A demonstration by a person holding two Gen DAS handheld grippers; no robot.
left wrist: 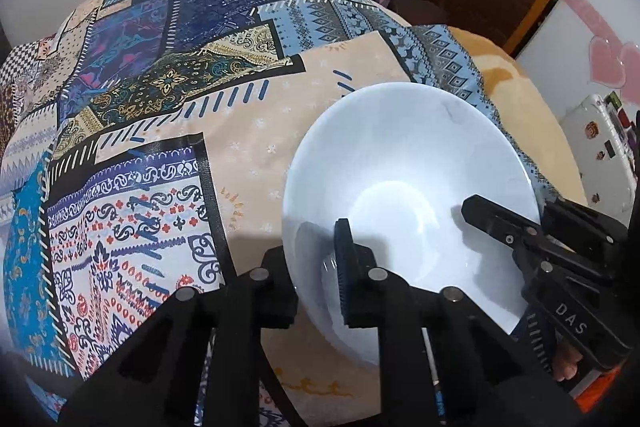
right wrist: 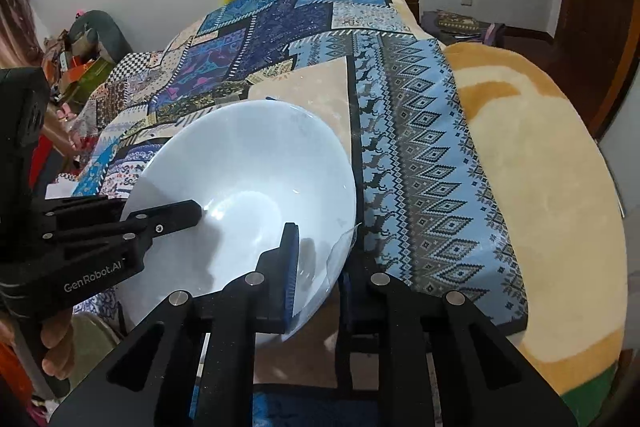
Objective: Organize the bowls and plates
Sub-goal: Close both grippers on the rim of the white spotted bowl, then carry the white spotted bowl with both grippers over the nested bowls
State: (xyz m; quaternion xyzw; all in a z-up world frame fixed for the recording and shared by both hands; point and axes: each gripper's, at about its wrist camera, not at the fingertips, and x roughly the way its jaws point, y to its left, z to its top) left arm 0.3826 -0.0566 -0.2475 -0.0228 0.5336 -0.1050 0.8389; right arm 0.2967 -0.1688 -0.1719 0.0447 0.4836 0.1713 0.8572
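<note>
Left fingers: clamped on near left rim of white bowl.
Right fingers: clamped on bowl's right rim.
Bowl: over patchwork bedcover.

Bowl: we see a white bowl, tilted, over the patchwork cloth.
Right gripper: we see it clamped on the bowl's near rim, one finger inside the wall and one outside.
Left gripper: it enters from the left, one finger lying inside the bowl.
Beyond: a tan blanket lies right of the cloth.
</note>
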